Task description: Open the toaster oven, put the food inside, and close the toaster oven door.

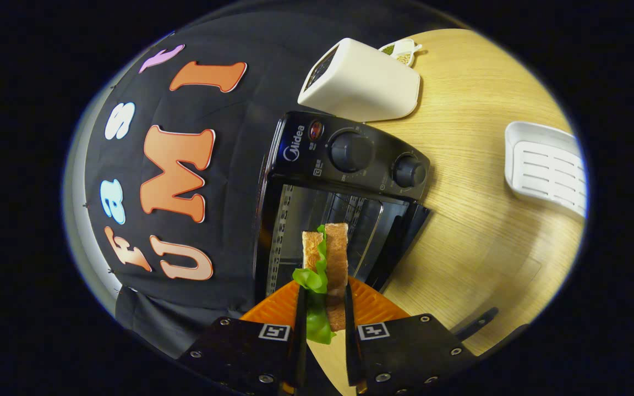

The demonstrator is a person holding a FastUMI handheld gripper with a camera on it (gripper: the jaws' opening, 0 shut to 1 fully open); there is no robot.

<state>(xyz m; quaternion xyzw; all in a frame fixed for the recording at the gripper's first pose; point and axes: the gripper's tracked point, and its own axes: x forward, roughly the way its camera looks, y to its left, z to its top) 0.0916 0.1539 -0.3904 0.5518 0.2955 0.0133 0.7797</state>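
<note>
- Black cloth [229,165] forms the booth's wall on the left, and a pale wooden table [476,231] spreads away to the right of it.
- Against the cloth stands the toaster oven [344,181], black, seen rolled on its side by the tilted camera, with two round knobs [351,152] on its control panel.
- Its door [399,242] hangs open, showing the wire-ribbed cavity.
- Between the fingers sits the sandwich [329,264]: two toast slices with green lettuce [314,286] between them.
- The gripper [325,308] is nearly closed, both fingers pressing the sandwich's flat sides, holding it just in front of the oven's opening.
- Beyond the oven lies a white boxy appliance [364,82], with a small dish [402,52] just behind it.
- Well apart on the right rests a white slotted tray [545,165].
</note>
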